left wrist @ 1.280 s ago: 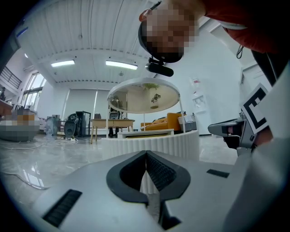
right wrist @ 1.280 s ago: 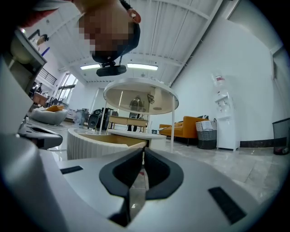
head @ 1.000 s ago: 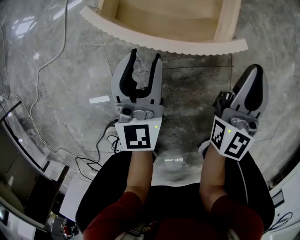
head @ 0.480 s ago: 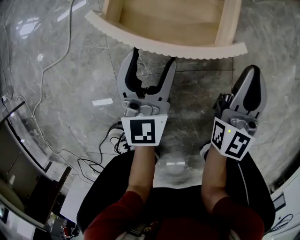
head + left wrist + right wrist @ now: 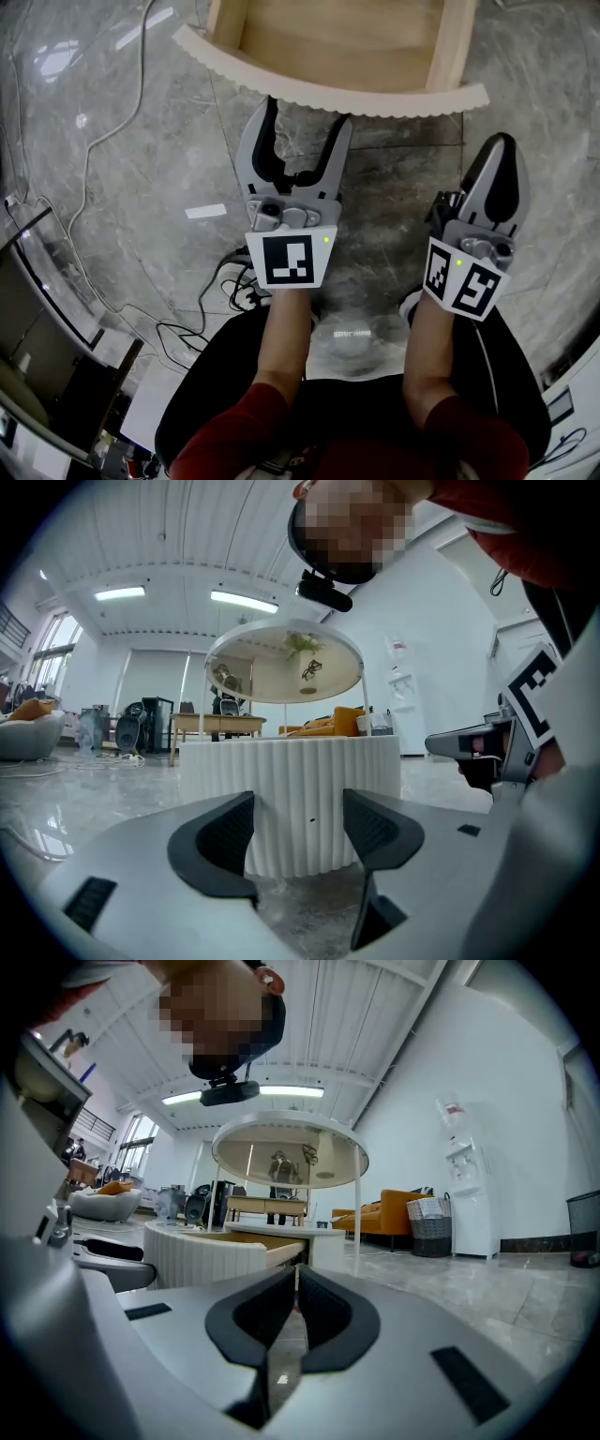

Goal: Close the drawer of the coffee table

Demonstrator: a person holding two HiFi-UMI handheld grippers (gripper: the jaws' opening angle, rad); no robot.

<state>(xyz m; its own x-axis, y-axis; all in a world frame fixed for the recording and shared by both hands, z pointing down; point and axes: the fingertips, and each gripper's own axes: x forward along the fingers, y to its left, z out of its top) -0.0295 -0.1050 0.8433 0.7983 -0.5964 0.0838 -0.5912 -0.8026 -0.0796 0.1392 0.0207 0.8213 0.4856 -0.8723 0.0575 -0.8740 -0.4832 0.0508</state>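
The left gripper [image 5: 307, 114], smooth grey plastic with black ribbed pads [image 5: 217, 841], has its 2 jaws spread wide with nothing clamped between them. It points level at the drawer front [image 5: 375, 97], and a strip of floor shows between its tips and that front, so the 2 are near but apart. The right gripper [image 5: 502, 146] has its curved black pads pressed together on nothing and sits off to the right, short of the front's end. Each gripper carries a cube with black-and-white square markers [image 5: 289, 260].

The drawer [image 5: 450, 42] stands pulled out of the coffee table [image 5: 325, 1239]. Its walls and bottom are pale wood, and its front is a curved white band of fine vertical ribs with a scalloped edge. The floor [image 5: 141, 178] is glossy grey veined marble tile. A thin white cable [image 5: 91, 141] loops across it at the left
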